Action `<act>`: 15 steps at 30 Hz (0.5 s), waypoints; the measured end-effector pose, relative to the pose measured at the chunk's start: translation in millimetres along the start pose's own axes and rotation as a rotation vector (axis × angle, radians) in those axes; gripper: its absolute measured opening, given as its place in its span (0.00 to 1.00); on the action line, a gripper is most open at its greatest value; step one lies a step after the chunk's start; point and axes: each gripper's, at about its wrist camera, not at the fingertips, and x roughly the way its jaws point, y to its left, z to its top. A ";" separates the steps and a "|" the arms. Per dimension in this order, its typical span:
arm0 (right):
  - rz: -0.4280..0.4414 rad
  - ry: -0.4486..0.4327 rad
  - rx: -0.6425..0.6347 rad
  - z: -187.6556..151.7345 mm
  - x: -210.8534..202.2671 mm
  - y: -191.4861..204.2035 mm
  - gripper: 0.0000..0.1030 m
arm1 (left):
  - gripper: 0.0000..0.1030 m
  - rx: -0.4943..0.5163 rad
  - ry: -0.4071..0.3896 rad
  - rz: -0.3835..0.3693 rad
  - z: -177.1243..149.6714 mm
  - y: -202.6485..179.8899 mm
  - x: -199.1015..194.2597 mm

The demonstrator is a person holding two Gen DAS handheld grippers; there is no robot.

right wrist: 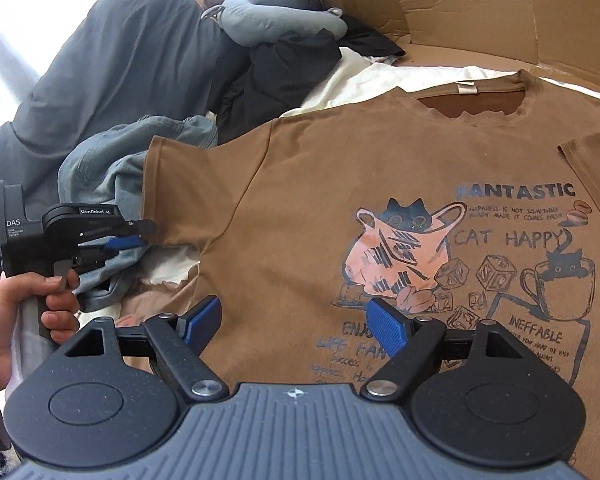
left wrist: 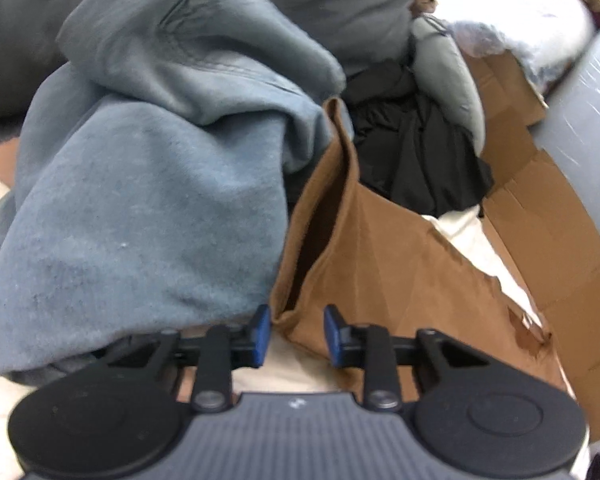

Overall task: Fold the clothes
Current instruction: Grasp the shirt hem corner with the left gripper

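Note:
A brown T-shirt (right wrist: 320, 208) with a cat print lies spread face up on a white sheet. Its left sleeve (right wrist: 188, 188) sticks out toward a grey-blue garment. My right gripper (right wrist: 296, 320) is open and empty, just above the shirt's lower front. My left gripper (right wrist: 140, 236) shows at the left of the right wrist view, held by a hand, its tips at the sleeve's lower edge. In the left wrist view, the left gripper (left wrist: 297, 332) is open, with the brown sleeve edge (left wrist: 340, 240) just ahead of its blue pads and nothing between them.
A crumpled grey-blue garment (left wrist: 148, 168) lies left of the shirt. Black clothes (right wrist: 284, 68), a grey pillow (right wrist: 268, 24) and a dark grey cushion (right wrist: 120, 60) lie behind. Flattened cardboard (right wrist: 480, 12) borders the far side.

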 end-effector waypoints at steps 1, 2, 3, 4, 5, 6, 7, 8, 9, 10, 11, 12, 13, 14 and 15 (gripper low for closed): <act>0.000 0.001 -0.003 -0.2 0.9 -0.6 0.81 | 0.17 0.008 -0.008 0.004 -0.3 -0.2 -0.7; 0.002 0.002 -0.005 -0.2 2.0 -1.0 0.81 | 0.16 0.012 -0.018 0.011 -0.2 0.5 -1.8; 0.005 0.001 -0.002 0.1 3.6 -1.0 0.81 | 0.15 0.009 -0.027 0.018 0.0 2.0 -3.0; 0.009 0.001 0.001 0.4 5.2 -1.0 0.81 | 0.13 -0.001 -0.034 0.025 0.6 4.7 -4.2; 0.013 0.000 0.003 0.8 6.9 -1.0 0.81 | 0.11 -0.010 -0.039 0.032 1.2 7.6 -5.4; 0.017 0.000 0.002 1.5 8.7 -0.4 0.81 | 0.11 -0.020 -0.044 0.040 1.7 10.9 -6.6; 0.025 0.001 -0.010 3.2 11.0 1.8 0.81 | 0.08 -0.028 -0.048 0.046 2.3 13.9 -7.5; 0.032 0.004 -0.024 5.1 13.6 4.3 0.81 | 0.07 -0.031 -0.052 0.051 3.1 16.3 -7.8; 0.041 0.010 -0.040 7.7 16.7 7.9 0.77 | 0.07 -0.032 -0.055 0.052 4.0 18.2 -7.9; 0.049 0.016 -0.057 10.3 19.8 11.6 0.74 | 0.06 -0.030 -0.059 0.050 4.7 19.5 -8.5; 0.058 0.026 -0.075 13.1 23.4 15.5 0.64 | 0.06 -0.027 -0.066 0.045 5.3 20.3 -9.7; 0.065 0.041 -0.095 16.0 28.5 20.1 0.53 | 0.05 -0.023 -0.074 0.041 6.0 21.2 -10.9; 0.071 0.055 -0.113 18.2 33.3 24.3 0.47 | 0.00 -0.022 -0.082 0.036 6.6 21.9 -12.1; 0.073 0.068 -0.129 20.0 38.3 28.3 0.39 | 0.00 -0.024 -0.092 0.029 7.2 22.4 -13.1; 0.076 0.077 -0.140 21.7 43.5 31.5 0.37 | 0.00 -0.030 -0.102 0.019 7.7 23.5 -14.6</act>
